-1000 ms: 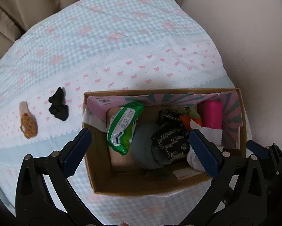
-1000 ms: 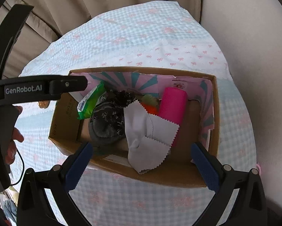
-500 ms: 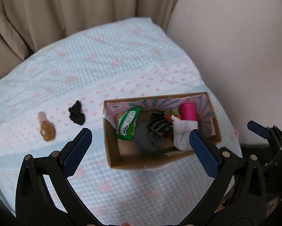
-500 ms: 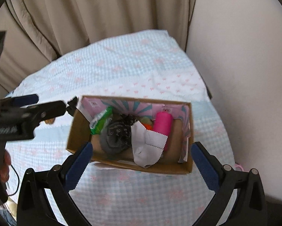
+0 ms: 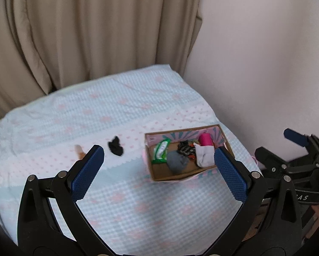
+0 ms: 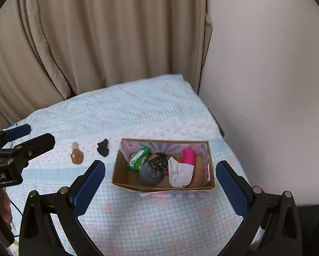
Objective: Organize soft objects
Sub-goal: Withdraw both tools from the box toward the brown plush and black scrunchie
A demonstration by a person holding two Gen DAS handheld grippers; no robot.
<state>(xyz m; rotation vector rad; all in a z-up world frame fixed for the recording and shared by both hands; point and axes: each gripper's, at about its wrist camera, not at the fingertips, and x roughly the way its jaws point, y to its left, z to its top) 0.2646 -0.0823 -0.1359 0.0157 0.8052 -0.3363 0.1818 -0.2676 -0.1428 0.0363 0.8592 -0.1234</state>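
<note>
A cardboard box (image 6: 125, 183) (image 5: 172, 177) sits on the checked bedspread (image 6: 138, 115) (image 5: 108, 111). It holds a green wipes pack (image 6: 138, 158) (image 5: 160, 152), a grey soft ball (image 6: 149, 172) (image 5: 176, 163), a black patterned cloth (image 6: 160, 160), a white cloth (image 6: 179, 171) (image 5: 204, 153) and a pink roll (image 6: 189, 157) (image 5: 205, 139). A black scrunchie (image 6: 103, 147) (image 5: 116, 147) and a brown soft item (image 6: 76, 156) (image 5: 79, 151) lie left of the box. My left gripper (image 5: 159, 170) and right gripper (image 6: 160, 186) are open, empty and held high, well back from the box.
Beige curtains (image 6: 95, 42) hang behind the bed and a pale wall (image 6: 266, 85) runs along its right side. The right gripper also shows at the right of the left wrist view (image 5: 296, 147); the left one at the left of the right wrist view (image 6: 18, 143).
Both grippers have pulled up and back from the box, so the box and bed look much smaller. Both stay open and empty. The objects have not moved.
</note>
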